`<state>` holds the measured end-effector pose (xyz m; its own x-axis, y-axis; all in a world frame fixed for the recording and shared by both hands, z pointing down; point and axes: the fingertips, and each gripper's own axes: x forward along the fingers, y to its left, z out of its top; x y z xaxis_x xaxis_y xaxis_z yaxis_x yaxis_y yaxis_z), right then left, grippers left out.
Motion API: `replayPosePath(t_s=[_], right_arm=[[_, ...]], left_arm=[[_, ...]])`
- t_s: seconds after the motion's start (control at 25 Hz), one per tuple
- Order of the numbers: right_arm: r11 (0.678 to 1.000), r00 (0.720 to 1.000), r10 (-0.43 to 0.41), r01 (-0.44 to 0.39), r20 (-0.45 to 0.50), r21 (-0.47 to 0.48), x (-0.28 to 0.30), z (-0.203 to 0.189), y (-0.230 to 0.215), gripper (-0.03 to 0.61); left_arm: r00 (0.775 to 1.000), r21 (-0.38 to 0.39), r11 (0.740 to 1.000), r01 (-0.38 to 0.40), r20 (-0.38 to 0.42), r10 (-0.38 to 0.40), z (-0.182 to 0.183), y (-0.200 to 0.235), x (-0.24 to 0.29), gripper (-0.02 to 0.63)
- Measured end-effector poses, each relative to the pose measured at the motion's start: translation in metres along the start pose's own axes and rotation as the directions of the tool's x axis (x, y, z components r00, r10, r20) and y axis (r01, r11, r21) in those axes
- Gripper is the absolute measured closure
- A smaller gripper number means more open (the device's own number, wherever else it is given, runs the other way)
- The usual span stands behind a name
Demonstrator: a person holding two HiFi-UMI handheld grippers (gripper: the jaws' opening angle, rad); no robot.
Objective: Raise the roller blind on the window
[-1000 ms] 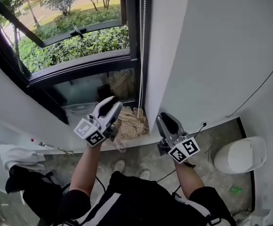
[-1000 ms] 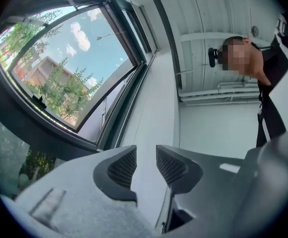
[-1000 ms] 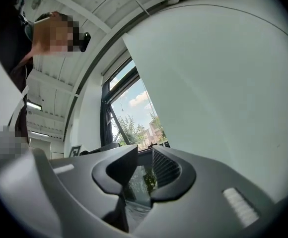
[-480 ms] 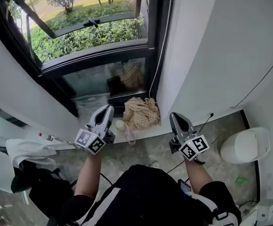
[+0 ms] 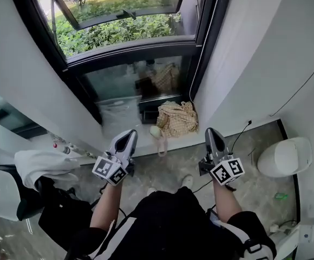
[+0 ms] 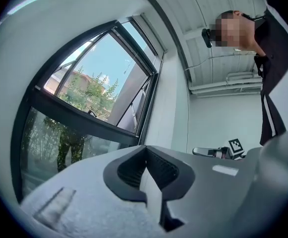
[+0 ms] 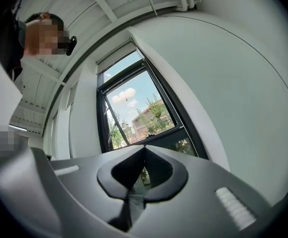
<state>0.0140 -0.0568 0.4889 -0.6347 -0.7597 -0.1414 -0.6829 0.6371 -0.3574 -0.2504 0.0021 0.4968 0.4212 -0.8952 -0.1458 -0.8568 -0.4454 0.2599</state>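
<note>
The left tongs [image 5: 128, 137] and the right tongs [image 5: 211, 134] both closed with nothing between them, and both pulled back from the window [image 5: 130, 52] and sank lower

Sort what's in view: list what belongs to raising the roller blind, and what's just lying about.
For the job:
- black-framed window
- thin white pull cord by the window's right frame
- left claw, shut, empty
- right claw, shut, empty

Lying about:
- beige checked fabric bag
- crumpled white cloth
- white rounded plastic container
</note>
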Motion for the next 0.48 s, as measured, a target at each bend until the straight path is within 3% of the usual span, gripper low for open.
replayPosePath(t_s=[0.28,0.48], right_arm=[[0.999,0.999,0.006,-0.008,-0.040,-0.032,-0.011,-0.019,0.031,0.574],[0.997,0.997,0.069,-0.070,-0.043,-0.043,-0.005,-0.019,0.039,0.574]], left_arm=[[0.998,0.019,0.998,-0.059,0.009,0.059,-0.006,0.010,-0.046,0.621],[0.998,0.047,0.996,-0.070,0.003,0.070,-0.009,0.000,-0.050,0.621]])
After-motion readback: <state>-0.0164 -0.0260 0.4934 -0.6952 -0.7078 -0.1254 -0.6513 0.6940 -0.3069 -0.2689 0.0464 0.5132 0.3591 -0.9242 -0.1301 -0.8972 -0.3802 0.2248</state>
